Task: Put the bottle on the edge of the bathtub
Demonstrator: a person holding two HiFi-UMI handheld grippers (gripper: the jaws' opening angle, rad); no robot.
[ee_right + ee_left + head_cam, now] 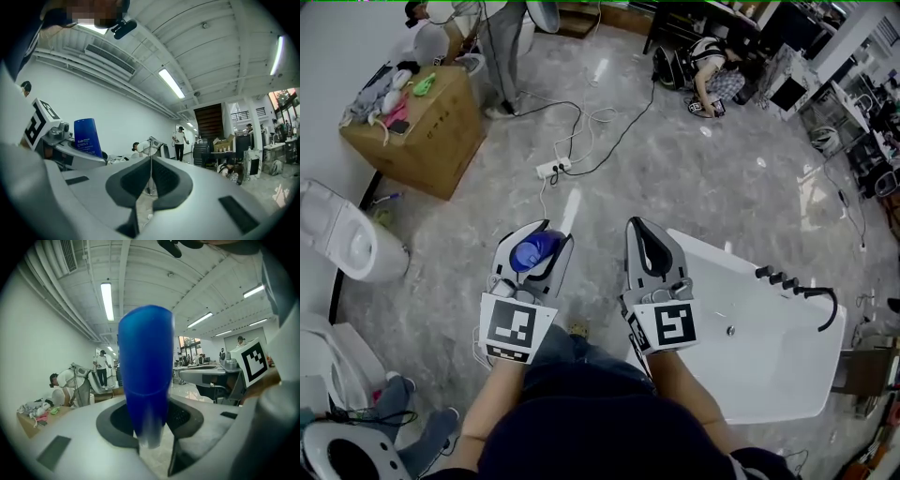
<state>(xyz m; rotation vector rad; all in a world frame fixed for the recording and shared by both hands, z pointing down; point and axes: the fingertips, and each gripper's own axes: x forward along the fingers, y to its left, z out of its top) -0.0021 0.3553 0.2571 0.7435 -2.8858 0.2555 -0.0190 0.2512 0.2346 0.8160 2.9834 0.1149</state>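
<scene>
A blue bottle [536, 251] stands upright between the jaws of my left gripper [536, 234], which is shut on it. In the left gripper view the blue bottle [145, 366] fills the middle, its lower end pinched where the left gripper [151, 430] closes. My right gripper [643, 230] is held level beside it, shut with nothing in it; in its own view the right gripper [150, 176] shows its jaws meeting in a thin seam, and the blue bottle [87, 137] shows at the left. The white bathtub [787, 375] lies to the lower right, its near rim under my right gripper.
A black faucet [797, 286] sits on the tub's far rim. A cardboard box [422, 127] with clutter stands at the upper left, a white toilet [342, 242] at the left. A power strip [553, 169] and cables lie on the marble floor ahead. People are at the far end.
</scene>
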